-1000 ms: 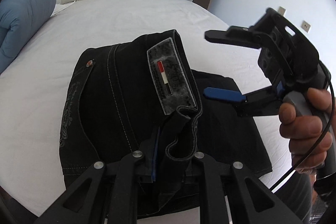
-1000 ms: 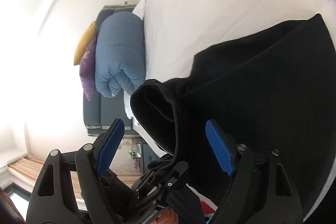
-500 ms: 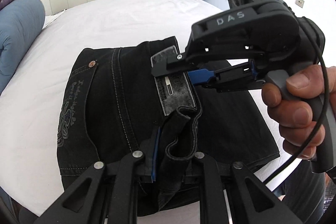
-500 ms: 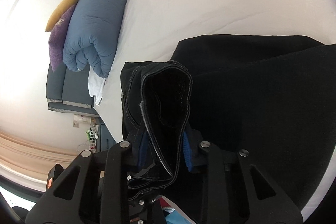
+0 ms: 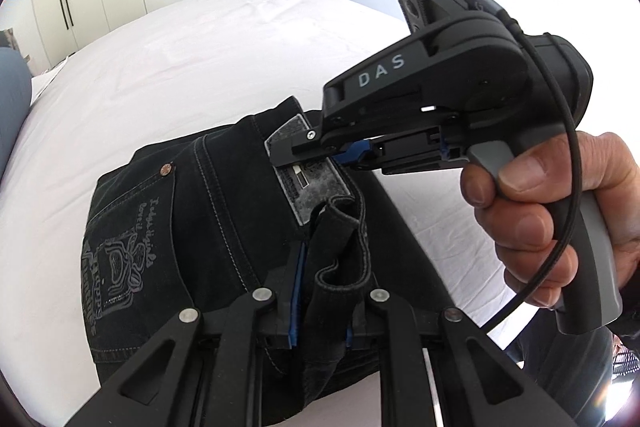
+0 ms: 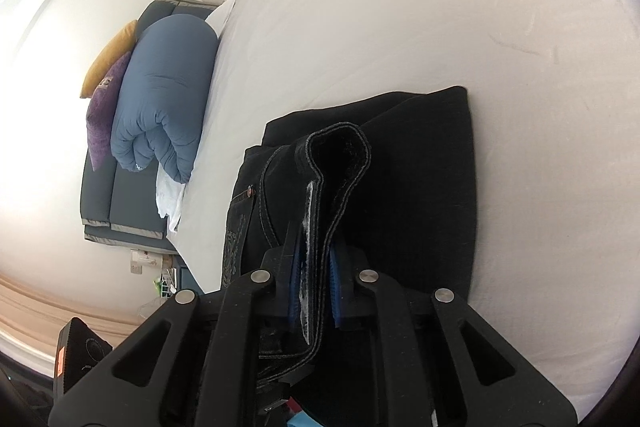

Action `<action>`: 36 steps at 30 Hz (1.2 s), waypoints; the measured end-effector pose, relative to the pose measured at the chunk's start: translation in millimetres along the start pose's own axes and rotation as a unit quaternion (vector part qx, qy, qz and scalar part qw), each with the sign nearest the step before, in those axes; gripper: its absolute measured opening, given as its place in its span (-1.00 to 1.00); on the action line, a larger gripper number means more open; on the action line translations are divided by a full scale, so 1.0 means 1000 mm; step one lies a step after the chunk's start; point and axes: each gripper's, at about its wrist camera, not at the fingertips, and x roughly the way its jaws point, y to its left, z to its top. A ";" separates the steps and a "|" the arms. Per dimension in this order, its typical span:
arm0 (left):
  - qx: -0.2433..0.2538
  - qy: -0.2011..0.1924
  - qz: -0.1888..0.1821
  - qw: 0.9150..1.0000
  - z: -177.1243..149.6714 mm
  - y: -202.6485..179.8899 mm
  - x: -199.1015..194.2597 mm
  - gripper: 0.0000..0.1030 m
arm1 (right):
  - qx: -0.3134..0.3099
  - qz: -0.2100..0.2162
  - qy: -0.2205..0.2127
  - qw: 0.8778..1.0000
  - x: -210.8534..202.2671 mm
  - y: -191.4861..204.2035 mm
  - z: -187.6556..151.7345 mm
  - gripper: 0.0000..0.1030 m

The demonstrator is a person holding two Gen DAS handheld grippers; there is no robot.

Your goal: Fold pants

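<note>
On white bed (image 6: 400, 27): black pants (image 5: 224, 211) | left jaws clamp waistband | right jaws closing on waistband

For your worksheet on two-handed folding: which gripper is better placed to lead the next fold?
Probably neither alone: the left gripper and the closing right gripper both pinch the pants waistband.

Left hand-held gripper (image 5: 320, 303) clamps black pants (image 5: 208, 227) waistband; right hand-held gripper (image 5: 340, 157) closing on leather patch (image 5: 310, 179).
</note>
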 end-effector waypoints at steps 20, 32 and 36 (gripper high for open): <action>0.019 0.019 -0.020 0.999 0.008 0.002 0.022 -0.66 | 0.022 -0.018 -0.031 0.999 -0.035 -0.054 -0.007 -0.81; -0.059 -0.011 -0.080 0.995 0.010 0.060 -0.014 0.35 | 0.048 0.023 -0.049 0.997 -0.053 -0.084 -0.016 -0.45; -0.103 -0.022 -0.043 0.994 0.008 0.119 -0.035 0.35 | 0.054 0.001 -0.086 0.995 -0.087 -0.073 -0.025 -0.16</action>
